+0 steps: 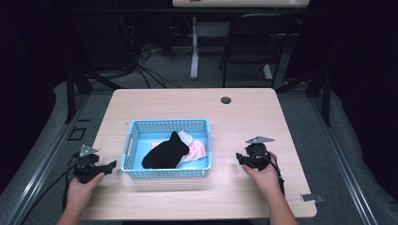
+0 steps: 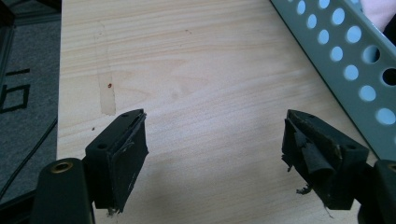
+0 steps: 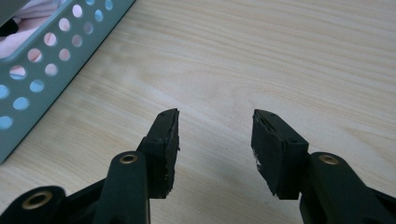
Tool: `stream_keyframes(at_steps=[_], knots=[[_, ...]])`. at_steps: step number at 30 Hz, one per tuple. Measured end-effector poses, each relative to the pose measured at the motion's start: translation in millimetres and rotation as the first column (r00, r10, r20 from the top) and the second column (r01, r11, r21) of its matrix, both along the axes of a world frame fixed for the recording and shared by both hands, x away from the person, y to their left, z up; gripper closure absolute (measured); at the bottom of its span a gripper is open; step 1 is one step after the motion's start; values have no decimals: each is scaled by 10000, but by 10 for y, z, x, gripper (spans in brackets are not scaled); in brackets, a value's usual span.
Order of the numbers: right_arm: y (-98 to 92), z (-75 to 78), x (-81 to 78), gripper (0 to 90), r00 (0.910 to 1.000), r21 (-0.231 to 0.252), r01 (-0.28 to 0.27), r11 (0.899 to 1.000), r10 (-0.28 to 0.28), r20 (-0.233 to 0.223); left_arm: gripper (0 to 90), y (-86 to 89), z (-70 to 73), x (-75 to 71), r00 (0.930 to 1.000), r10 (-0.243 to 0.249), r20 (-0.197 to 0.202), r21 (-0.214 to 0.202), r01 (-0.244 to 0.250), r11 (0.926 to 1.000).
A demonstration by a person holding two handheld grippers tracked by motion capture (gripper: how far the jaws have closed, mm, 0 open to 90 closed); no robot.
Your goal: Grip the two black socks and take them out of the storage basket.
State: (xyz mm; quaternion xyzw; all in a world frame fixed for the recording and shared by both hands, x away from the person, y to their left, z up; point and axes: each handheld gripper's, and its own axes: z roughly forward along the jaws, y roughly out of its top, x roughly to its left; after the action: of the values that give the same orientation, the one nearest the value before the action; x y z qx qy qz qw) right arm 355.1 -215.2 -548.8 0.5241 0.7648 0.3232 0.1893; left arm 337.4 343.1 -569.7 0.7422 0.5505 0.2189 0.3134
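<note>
The left gripper (image 1: 109,165) sits at the lower left of the high view, its jaws spread wide with nothing between them, hovering just over bare counter (image 1: 244,117). In the left gripper view the blue basket (image 2: 355,65) wall runs down the upper right of the frame, just beside the right-hand jaw. The right gripper (image 1: 239,159) rests at the lower right of the high view, its jaws apart by a moderate gap and empty; in the right gripper view the basket wall crosses the upper left corner.

Between the two grippers, near the centre of the high view, the basket (image 1: 164,173) holds a black garment (image 1: 165,152) lying over a pink cloth (image 1: 197,151).

The step in hand looks like a reach into the basket for the clothing. To do it well, one gripper should lift clear of the rim before moving inward, then come down on a raised fold of the black garment, which lies on top. Closing on a bunched ridge rather than flat fabric should give a surer hold and avoid catching the pink cloth underneath.
</note>
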Motion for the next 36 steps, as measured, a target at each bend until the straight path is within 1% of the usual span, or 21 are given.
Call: stream_keyframes(at_steps=[2,4,5,7,11,12,13,17,18,21,24,26,27,28,29,30,31,33,34,35,36], knots=[[3,3,15,520,9999,64,-98,9999,99,-95,220,0,0,-3,10000,-18,-3,14,18,10000],[9,1,21,520,9999,154,-43,9999,44,-97,220,6,7,-12,9999,-48,-159,22,48,10000],[13,5,29,523,9998,273,6,9996,-1,-182,220,5,-5,-11,10000,13,6,7,-13,10000],[21,10,50,524,9996,406,-82,9991,93,-270,220,17,-2,-23,10000,33,-83,25,-33,10000],[44,27,82,519,9993,680,-206,9975,227,-305,220,38,1,-50,9999,125,18,46,-125,9999],[47,35,88,518,9991,633,-181,9978,204,-362,220,40,3,-55,9999,139,42,39,-139,9999],[45,48,91,514,9996,555,-117,9984,132,-256,220,41,4,-61,9999,155,47,48,-155,9999],[31,67,93,505,9988,625,33,9980,-3,-483,221,39,5,-76,9998,163,69,5,-163,9999],[20,100,103,505,9970,745,121,9971,-63,-777,220,51,-9,-78,9998,191,50,10,-191,9998],[8,140,119,504,9968,661,47,9978,6,-803,221,71,-20,-70,9997,235,-35,13,-235,9997],[-16,192,158,504,9949,557,-34,9984,90,-1003,221,71,-18,-56,9995,310,-9,-29,-310,9995],[-32,251,188,506,9923,564,-81,9984,150,-1226,221,48,-16,-61,9998,213,-8,36,-213,9998],[-32,251,188,506,9923,564,-81,9984,150,-1226,221,38,-12,-66,9999,161,-35,69,-161,9998],[-38,306,209,507,9917,602,-142,9981,218,-1268,221,31,-10,-70,9999,116,-21,91,-115,9999],[-38,306,209,507,9917,602,-142,9981,218,-1268,221,28,-7,-72,10000,95,-1,132,-95,9999],[-38,379,239,508,9896,563,-249,9981,326,-1398,223,27,-5,-75,9999,118,19,131,-118,9998],[-38,379,239,508,9896,563,-249,9981,326,-1398,223,29,-3,-79,9999,135,30,100,-135,9999],[-18,470,268,507,9884,419,-249,9988,309,-1487,223,35,-1,-85,9999,158,32,88,-159,9998],[15,594,301,507,9866,222,-461,9987,490,-1553,223,40,4,-92,9998,166,54,84,-166,9998],[15,594,301,507,9866,222,-461,9987,490,-1553,223,40,4,-92,9998,166,54,84,-166,9998],[72,746,326,505,9858,58,-633,9980,635,-1557,224,47,8,-101,9999,141,74,88,-142,9999]])
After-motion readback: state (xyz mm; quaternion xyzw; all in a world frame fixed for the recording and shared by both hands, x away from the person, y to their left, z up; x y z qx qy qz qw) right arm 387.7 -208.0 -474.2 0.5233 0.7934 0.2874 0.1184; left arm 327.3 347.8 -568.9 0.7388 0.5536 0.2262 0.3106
